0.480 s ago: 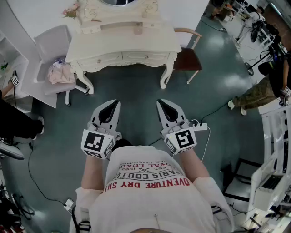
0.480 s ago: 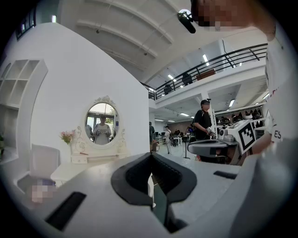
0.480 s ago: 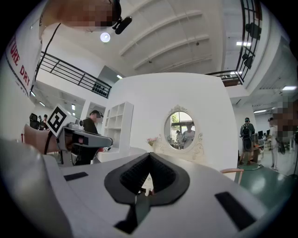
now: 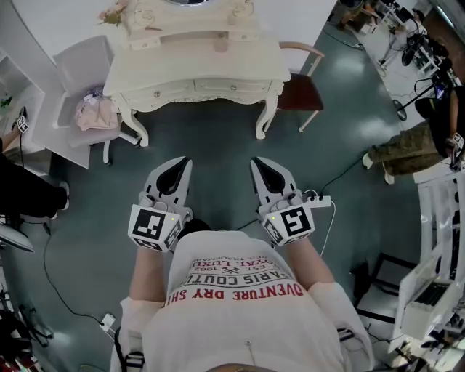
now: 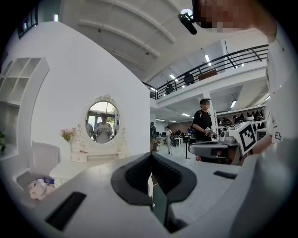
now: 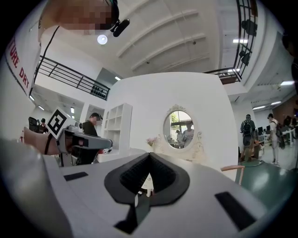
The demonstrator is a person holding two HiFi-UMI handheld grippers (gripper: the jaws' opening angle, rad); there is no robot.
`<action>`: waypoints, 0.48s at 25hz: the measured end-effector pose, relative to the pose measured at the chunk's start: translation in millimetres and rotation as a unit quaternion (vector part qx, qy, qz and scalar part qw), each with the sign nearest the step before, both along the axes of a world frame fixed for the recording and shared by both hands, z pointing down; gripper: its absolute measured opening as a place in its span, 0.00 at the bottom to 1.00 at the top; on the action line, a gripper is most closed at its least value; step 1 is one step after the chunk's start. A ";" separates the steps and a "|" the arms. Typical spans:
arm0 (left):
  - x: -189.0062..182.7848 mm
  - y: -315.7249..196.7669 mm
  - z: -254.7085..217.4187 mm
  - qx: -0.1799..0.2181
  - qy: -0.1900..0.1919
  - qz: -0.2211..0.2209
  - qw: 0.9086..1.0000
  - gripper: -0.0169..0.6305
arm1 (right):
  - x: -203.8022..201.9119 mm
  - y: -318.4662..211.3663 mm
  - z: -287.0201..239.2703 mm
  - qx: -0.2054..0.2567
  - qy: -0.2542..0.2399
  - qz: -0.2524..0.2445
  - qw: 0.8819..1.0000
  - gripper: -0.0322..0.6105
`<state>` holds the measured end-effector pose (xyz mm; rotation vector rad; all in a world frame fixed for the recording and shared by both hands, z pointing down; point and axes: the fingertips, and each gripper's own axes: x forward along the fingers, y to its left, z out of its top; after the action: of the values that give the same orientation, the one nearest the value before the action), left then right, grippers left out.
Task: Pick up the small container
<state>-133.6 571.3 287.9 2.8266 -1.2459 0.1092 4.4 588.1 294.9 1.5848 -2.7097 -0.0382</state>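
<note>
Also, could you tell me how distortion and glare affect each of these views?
Head view: fisheye curves the room's edges, soft glare patches on the green floor. Left gripper view: black vignette corners, the left gripper slightly soft. Right gripper view: same vignette, ceiling lamp blown out.

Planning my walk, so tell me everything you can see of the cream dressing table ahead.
The dressing table is cream, apparently painted wood, with carved curved legs, knobbed front drawers and an oval mirror in an ornate frame on top. Pink flowers sit at one end. It stands upright on the teal floor against a white wall, flanked by a grey chair and a brown-seated chair.
</note>
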 end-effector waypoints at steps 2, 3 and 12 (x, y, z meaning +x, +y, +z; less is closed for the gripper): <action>1.9 -2.2 0.8 -0.002 0.000 -0.002 1.000 0.04 | 4.3 -3.0 0.4 -0.002 -0.008 0.003 1.000 0.05; 2.9 -3.4 1.5 -0.003 0.000 -0.003 1.000 0.04 | 6.0 -4.4 1.1 -0.003 -0.009 0.003 1.000 0.05; -2.1 -45.0 21.0 -0.032 0.002 -0.019 0.999 0.04 | 9.6 -50.7 23.9 -0.033 -0.012 0.006 0.999 0.05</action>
<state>-135.6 526.3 308.9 2.7452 -1.2716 0.1381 14.0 537.4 318.7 1.5941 -2.6880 0.0710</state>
